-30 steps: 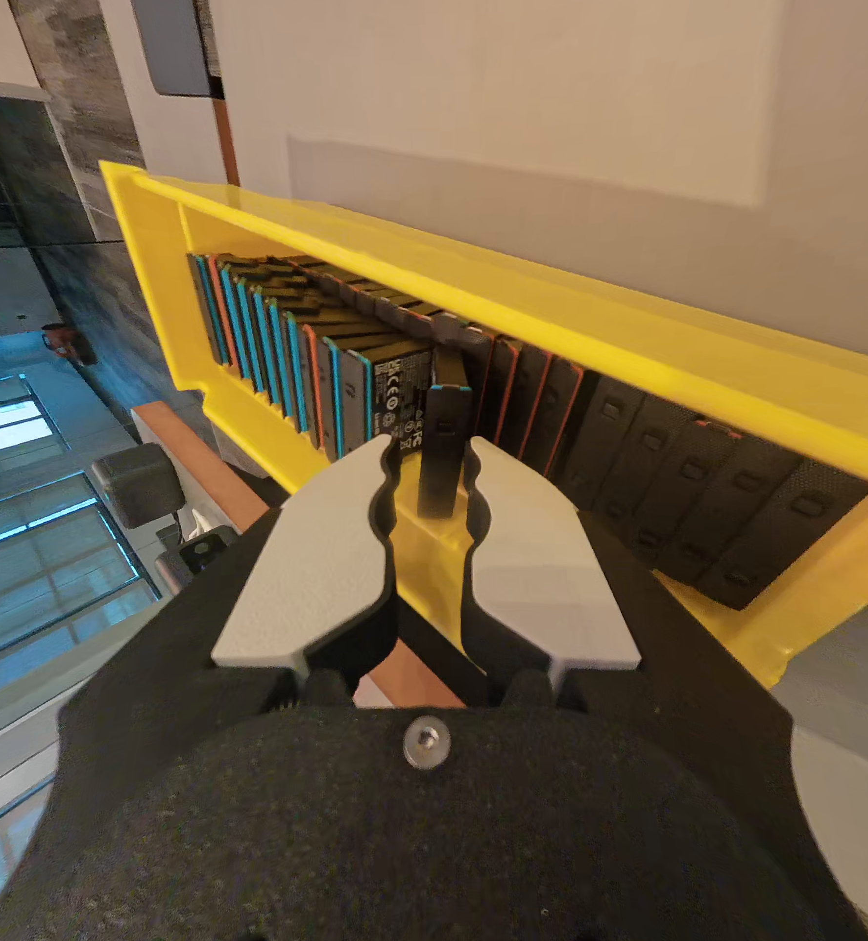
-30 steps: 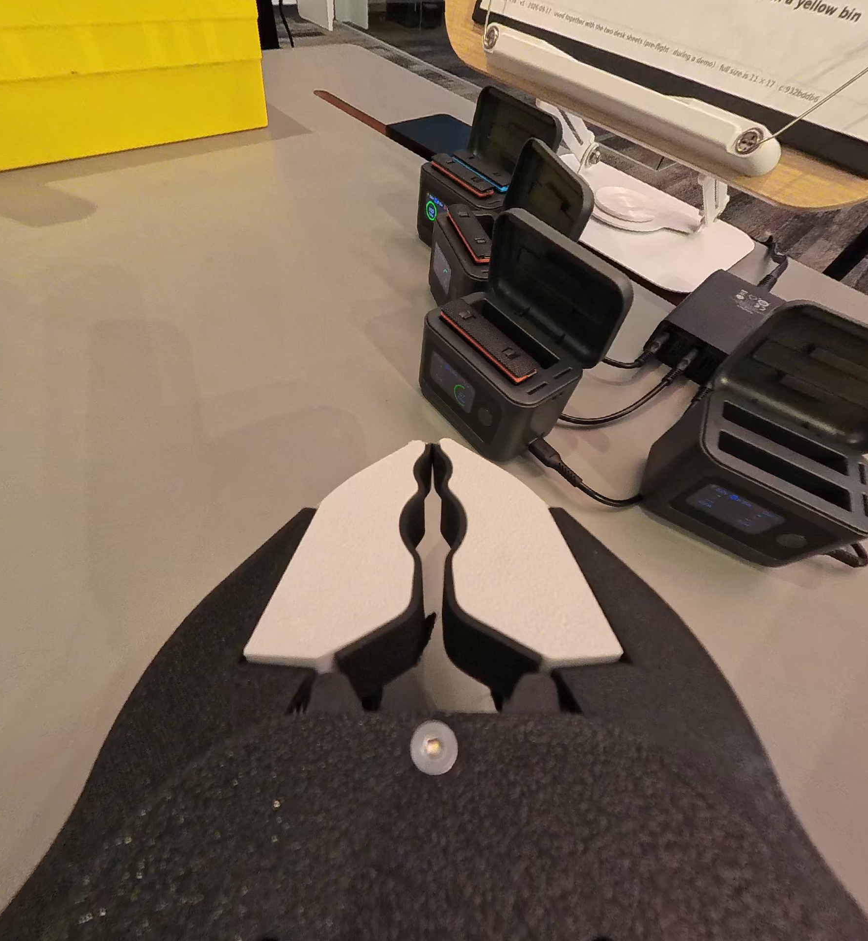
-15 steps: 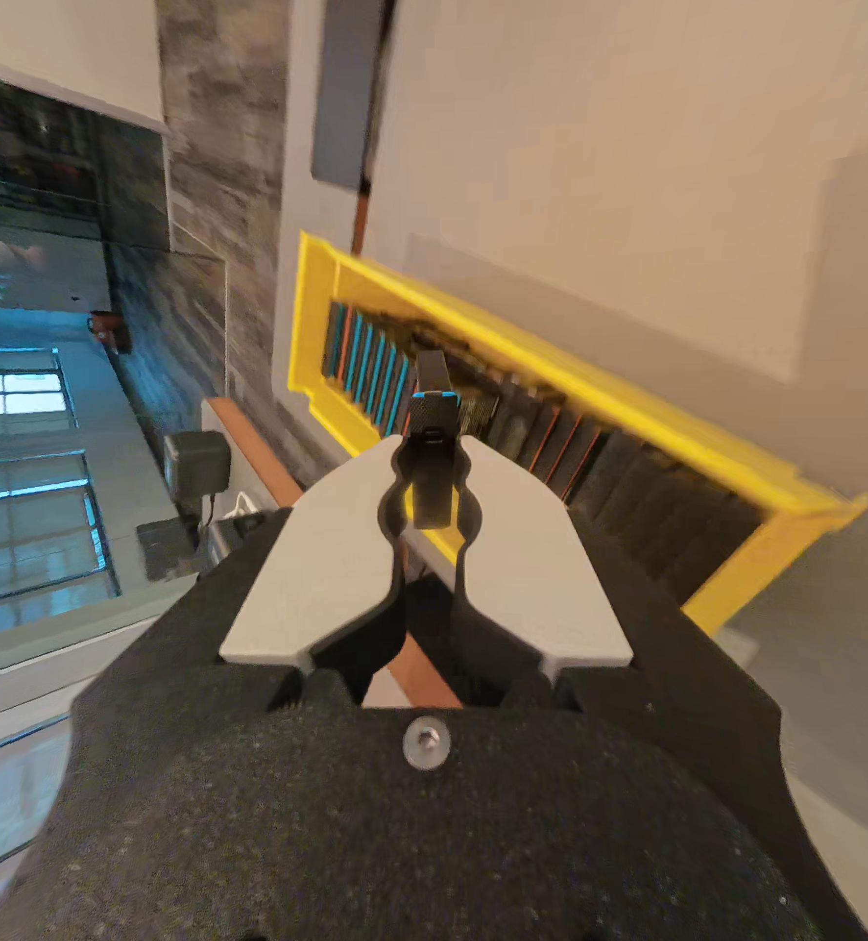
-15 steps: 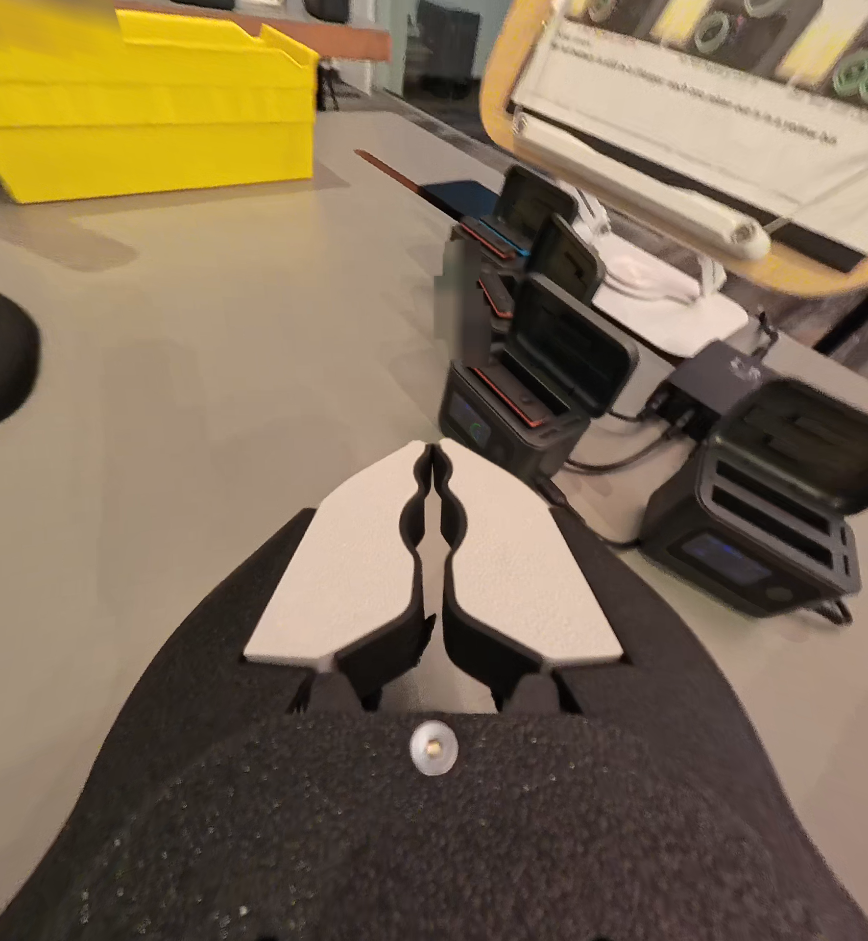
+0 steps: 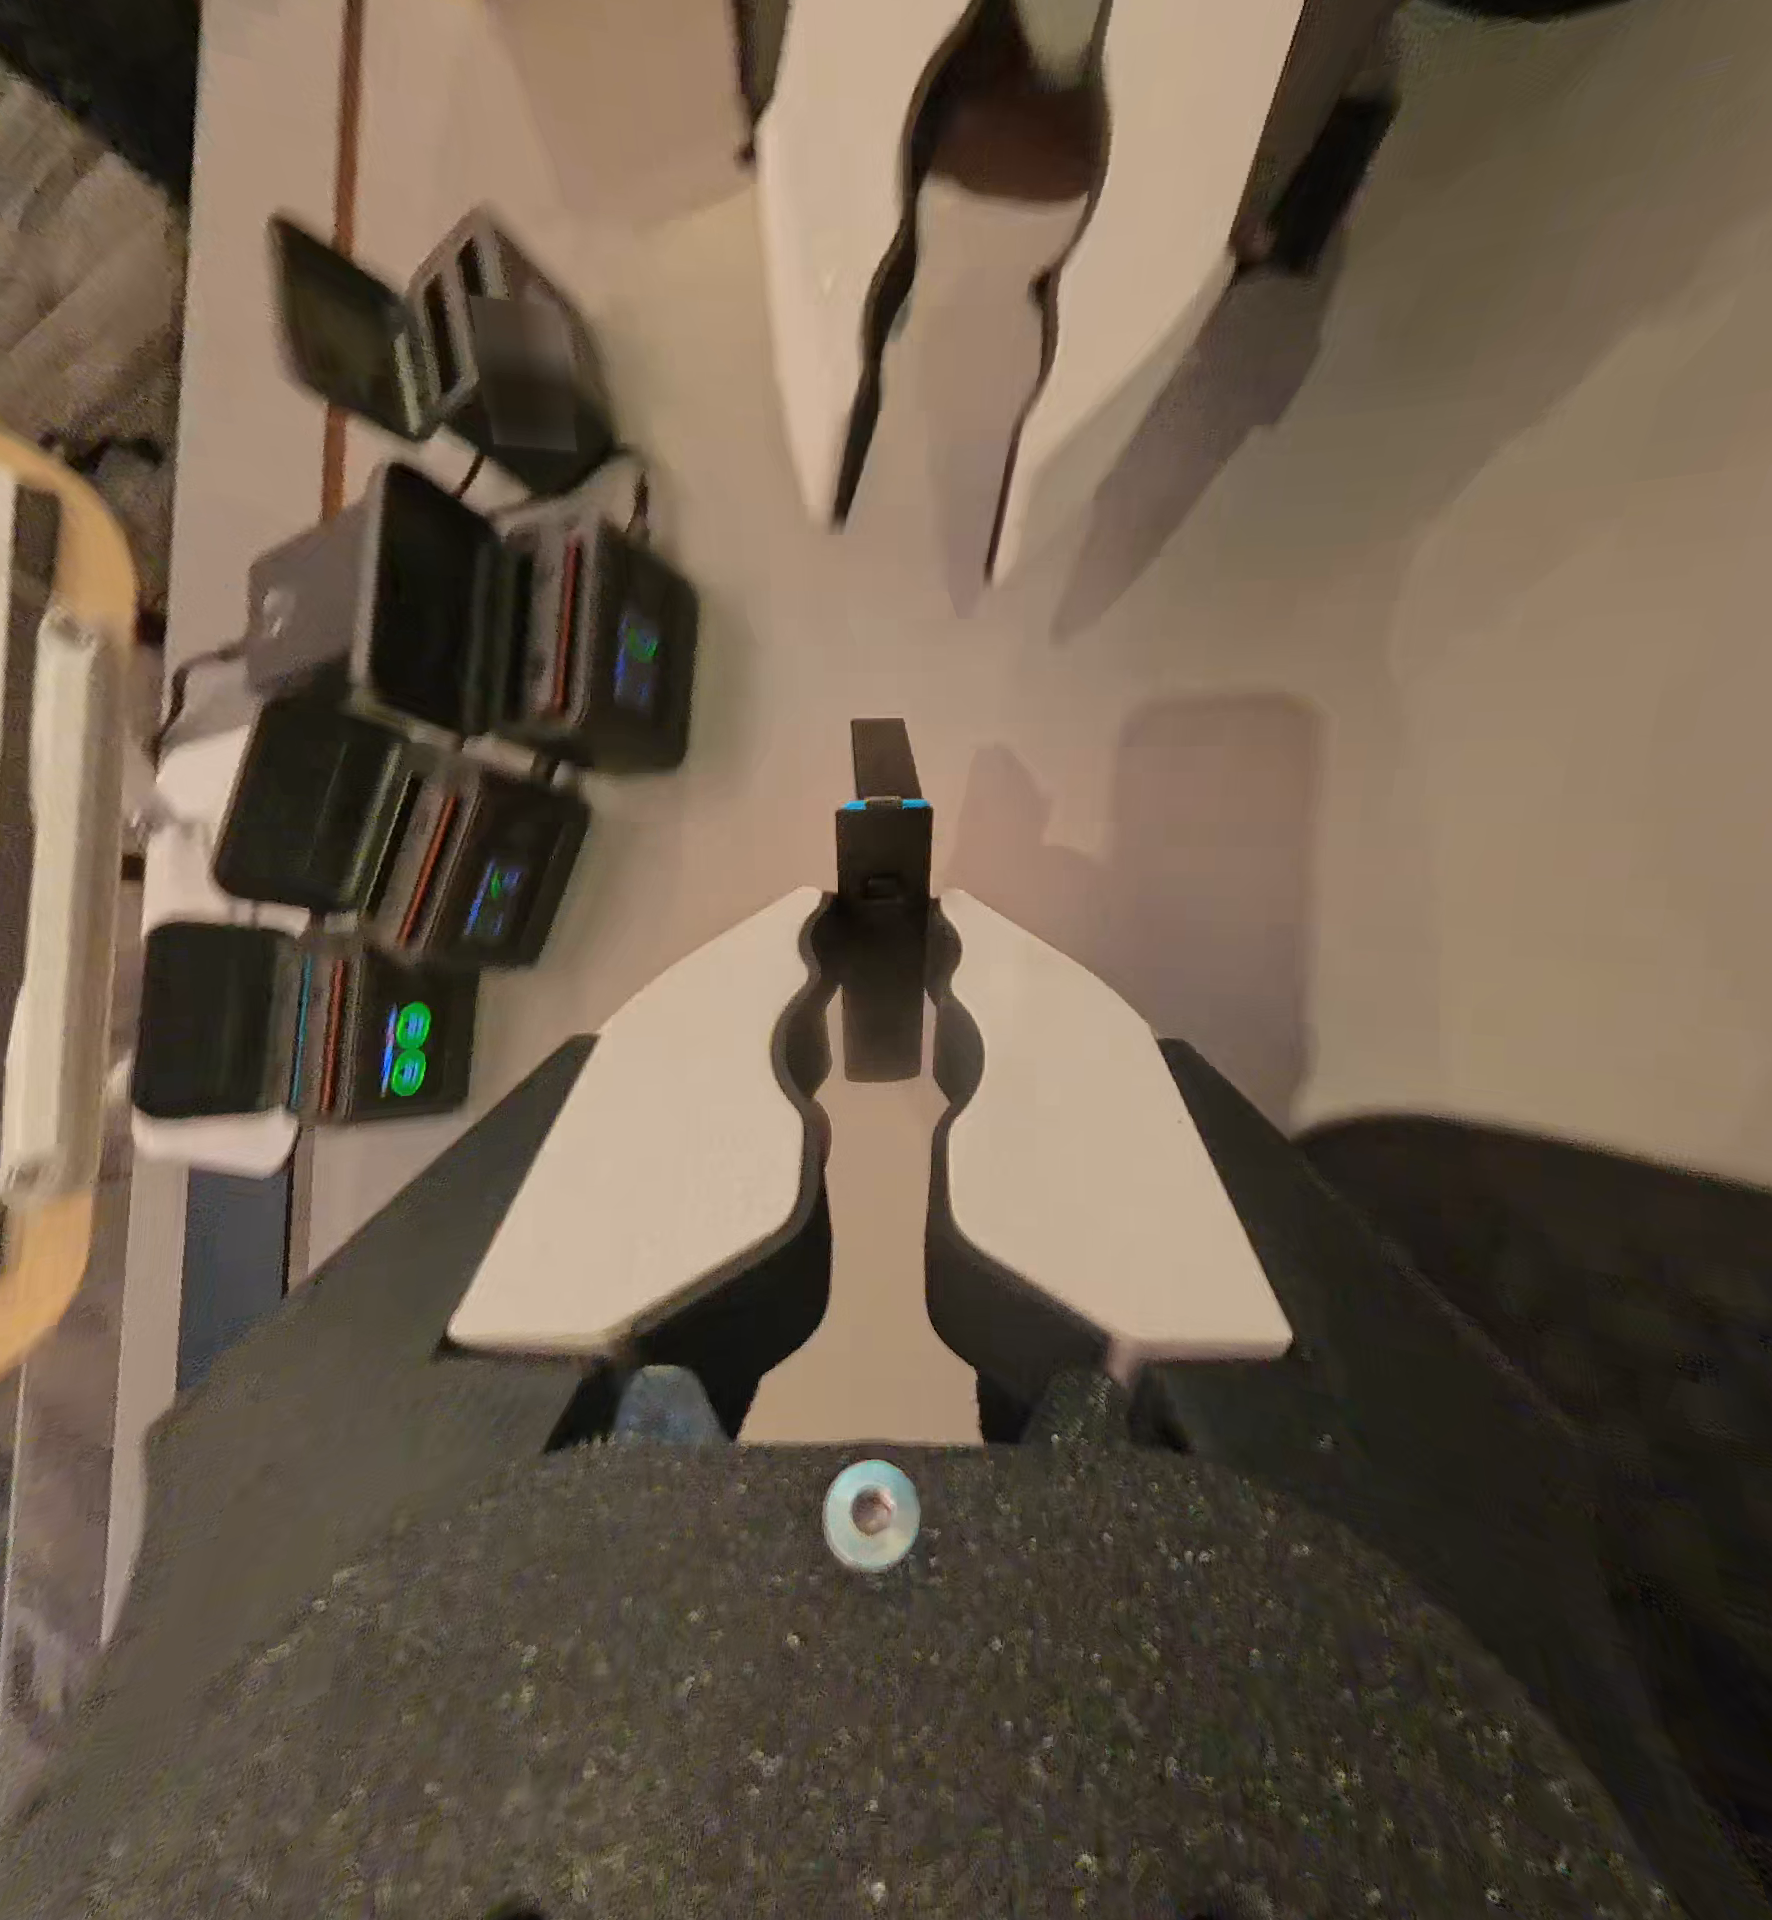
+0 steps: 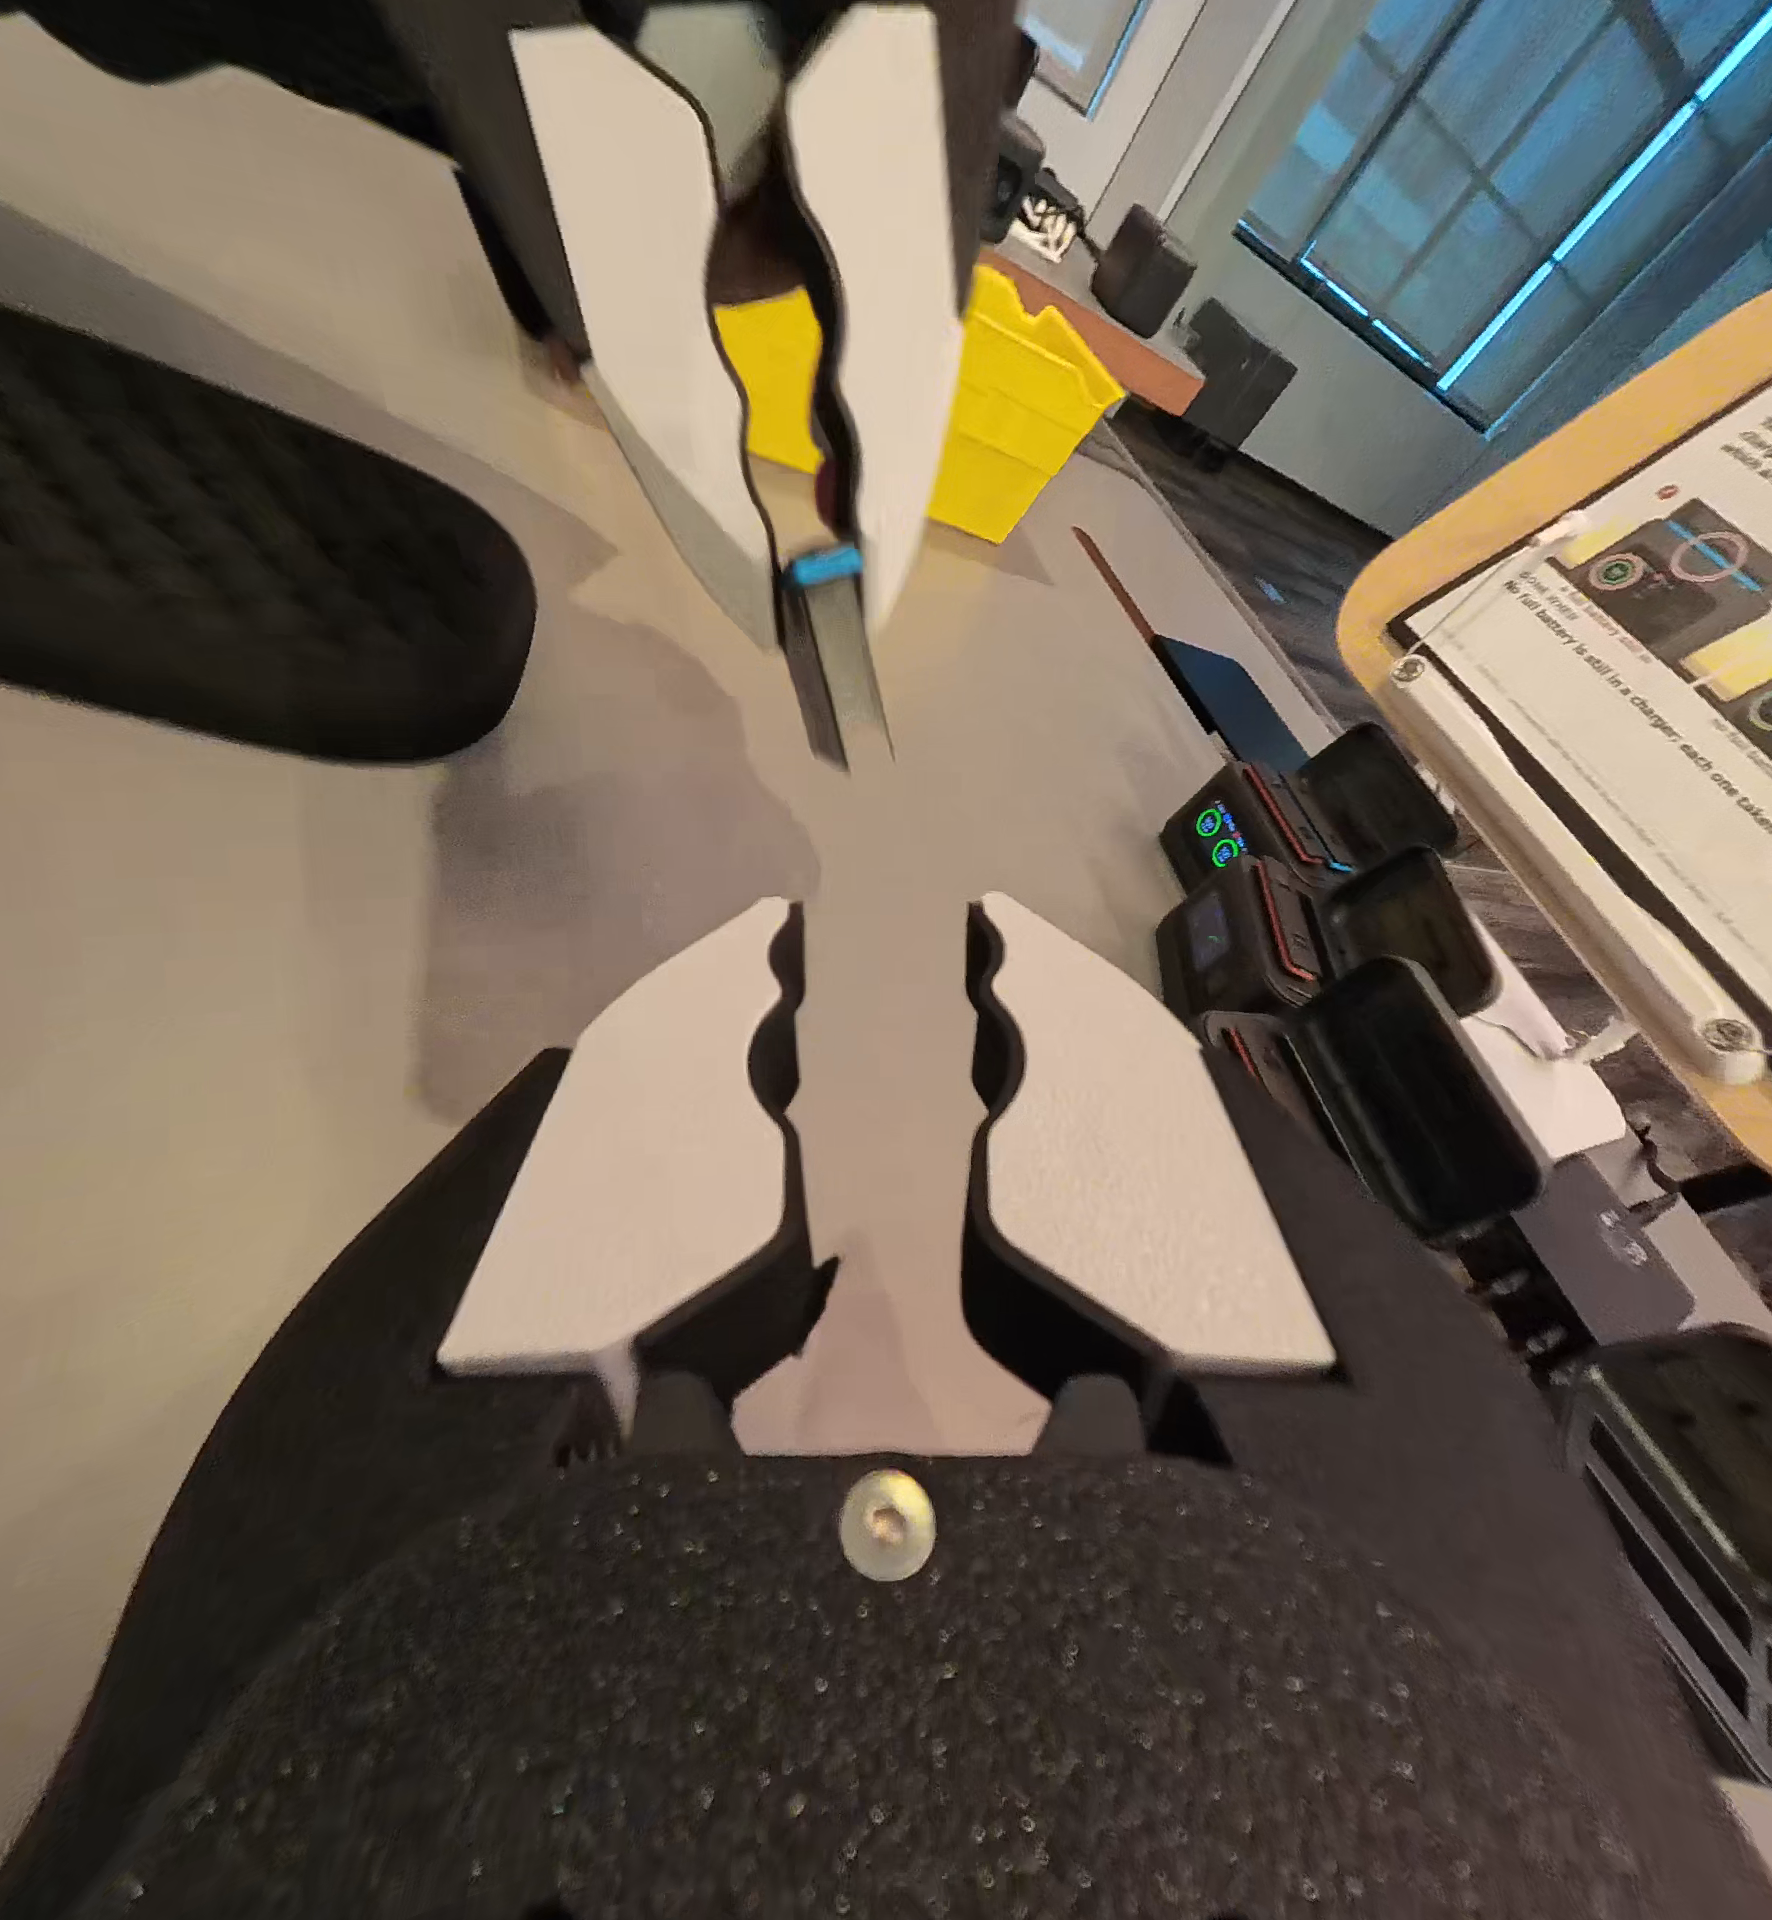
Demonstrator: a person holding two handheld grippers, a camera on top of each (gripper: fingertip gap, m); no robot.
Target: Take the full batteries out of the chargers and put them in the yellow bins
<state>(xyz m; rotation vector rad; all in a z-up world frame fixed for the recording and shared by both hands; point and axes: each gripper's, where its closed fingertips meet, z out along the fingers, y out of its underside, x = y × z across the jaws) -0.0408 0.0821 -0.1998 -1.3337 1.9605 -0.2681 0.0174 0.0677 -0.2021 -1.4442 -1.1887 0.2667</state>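
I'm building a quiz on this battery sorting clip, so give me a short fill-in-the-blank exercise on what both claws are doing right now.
1. The left claw is shut on a slim black battery with a ____ band.
2. The right claw is ____ and holds nothing.
3. The stacked bins behind the left claw are ____.
4. The black chargers beside the claws have their lids ____.

Missing words: blue; open; yellow; open

A pale grey table (image 6: pixel 238 935) fills most of both views, with a thin brown strip (image 5: pixel 345 260) running along its far edge. Beyond it stand large windows (image 6: pixel 1547 187) with dark frames, glowing blue, above a dark patterned floor (image 6: pixel 1266 520) and a low brown-topped ledge (image 6: pixel 1131 353). A wood-rimmed board (image 6: pixel 1588 665) with a printed sheet leans at the table's edge, and the light is warm and soft.
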